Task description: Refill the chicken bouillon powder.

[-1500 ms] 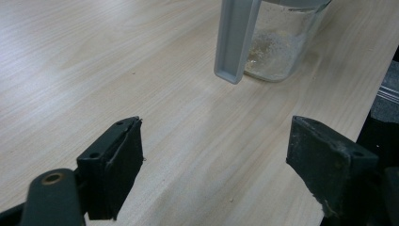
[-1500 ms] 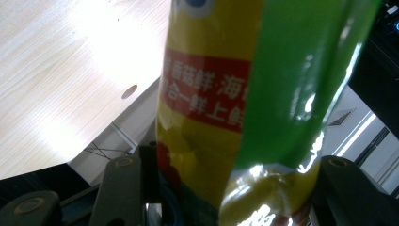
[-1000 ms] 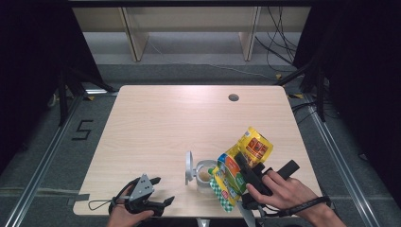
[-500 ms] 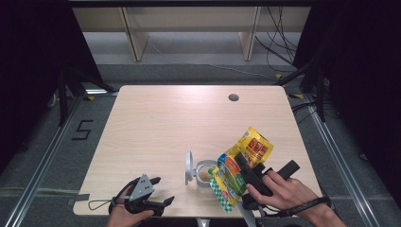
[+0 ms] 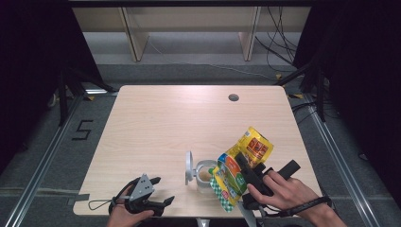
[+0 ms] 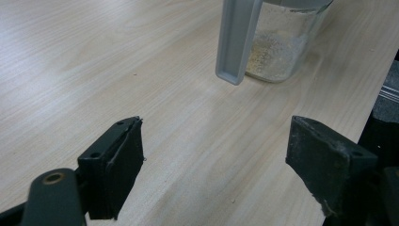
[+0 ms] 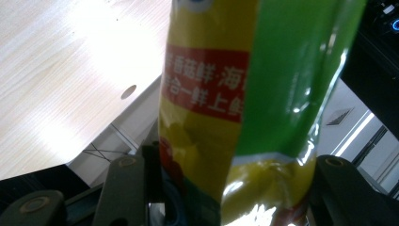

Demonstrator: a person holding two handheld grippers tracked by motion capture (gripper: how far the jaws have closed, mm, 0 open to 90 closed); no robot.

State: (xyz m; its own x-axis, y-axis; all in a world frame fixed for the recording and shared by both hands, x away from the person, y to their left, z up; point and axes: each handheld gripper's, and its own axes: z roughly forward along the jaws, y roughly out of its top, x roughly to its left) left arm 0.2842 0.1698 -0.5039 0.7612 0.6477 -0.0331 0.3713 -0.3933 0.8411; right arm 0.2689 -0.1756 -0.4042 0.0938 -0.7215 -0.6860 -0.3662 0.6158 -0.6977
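Note:
A clear glass jar with pale powder at its bottom stands near the table's front edge, its grey lid flipped open to the left. My right gripper is shut on a yellow and green snack bag, held tilted with its lower end right beside the jar's mouth. In the right gripper view the bag sits between both jaws of the gripper. My left gripper rests open at the front left of the jar. Its view shows the jar and lid beyond the open gripper.
The light wooden table has a round cable hole at the back right. A shelf unit and cables stand behind the table. A floor mark "5" lies to the left.

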